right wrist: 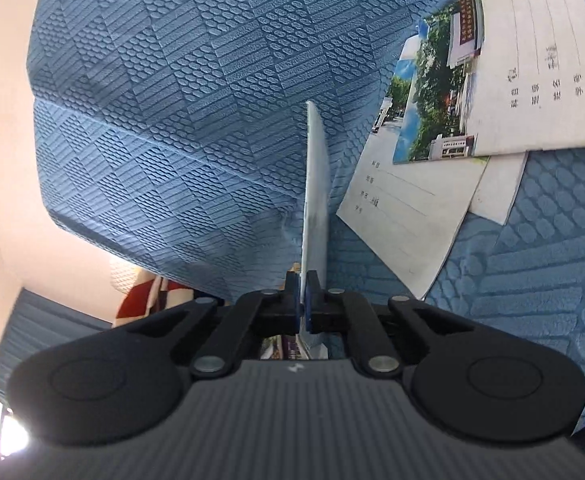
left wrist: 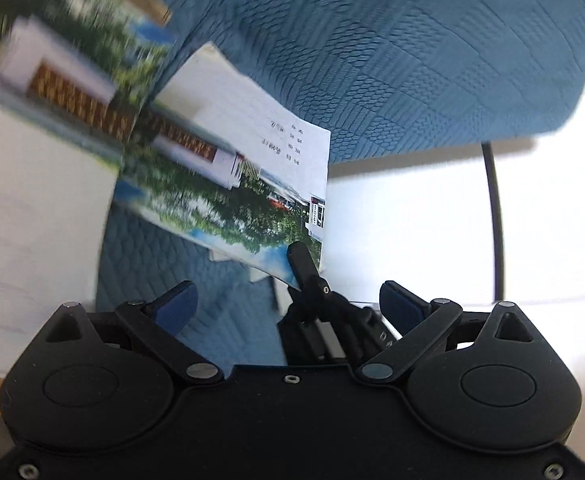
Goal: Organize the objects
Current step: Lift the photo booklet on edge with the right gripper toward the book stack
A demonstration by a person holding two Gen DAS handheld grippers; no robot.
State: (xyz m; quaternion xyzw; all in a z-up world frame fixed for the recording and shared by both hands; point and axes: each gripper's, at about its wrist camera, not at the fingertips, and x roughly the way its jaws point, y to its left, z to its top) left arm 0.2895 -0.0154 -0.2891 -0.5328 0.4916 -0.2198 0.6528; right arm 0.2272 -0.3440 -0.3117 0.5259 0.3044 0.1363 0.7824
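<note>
Right tool (right wrist: 303, 300) clamped on booklet (right wrist: 315, 184) edge — booklet upright, long axis straight ahead. Other booklets (right wrist: 404, 216) lie on blue cushion (right wrist: 172, 120), right of it. Left tool (left wrist: 288, 308) wide open, empty — nearer pile.

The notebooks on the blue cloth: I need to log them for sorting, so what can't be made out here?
- Left wrist view: the far notebook is motion-blurred; cover text unreadable.
- Right wrist view: the held booklet shows edge-on in the right tool; its cover is hidden.
- Right wrist view: the lower notebooks are partly covered by the top notebook; handwriting too small.
- How many lie stacked: cannot tell.
</note>
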